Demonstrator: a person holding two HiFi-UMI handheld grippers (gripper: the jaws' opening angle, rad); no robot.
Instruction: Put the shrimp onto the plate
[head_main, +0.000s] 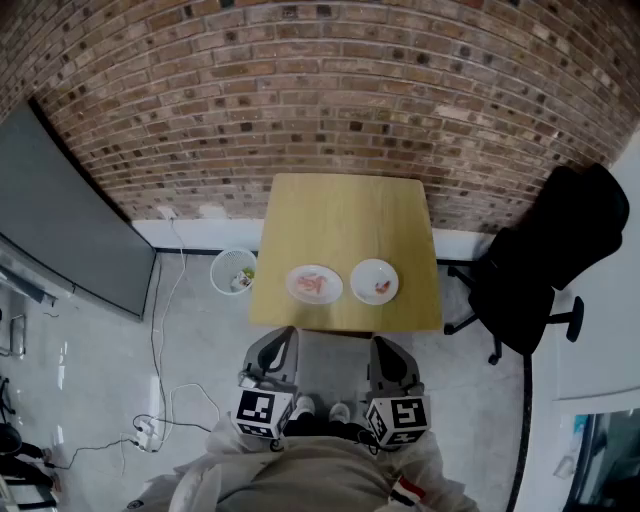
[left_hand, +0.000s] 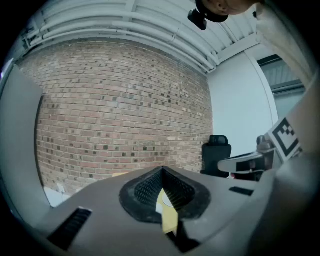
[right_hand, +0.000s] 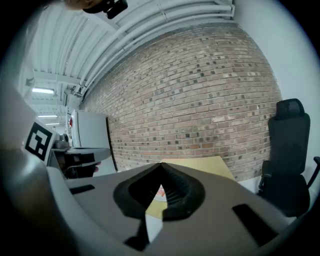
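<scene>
Both jaw pairs are held closed on nothing
Shrimp (head_main: 314, 286) are found at one o'clock from the left gripper (head_main: 279, 342), which is set nearer than the right gripper (head_main: 386, 347)

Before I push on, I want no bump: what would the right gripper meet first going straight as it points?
Likely the table, close to its near edge; the right gripper tilts slightly down at it, with the right plate just beyond. Depth is unclear.
</scene>
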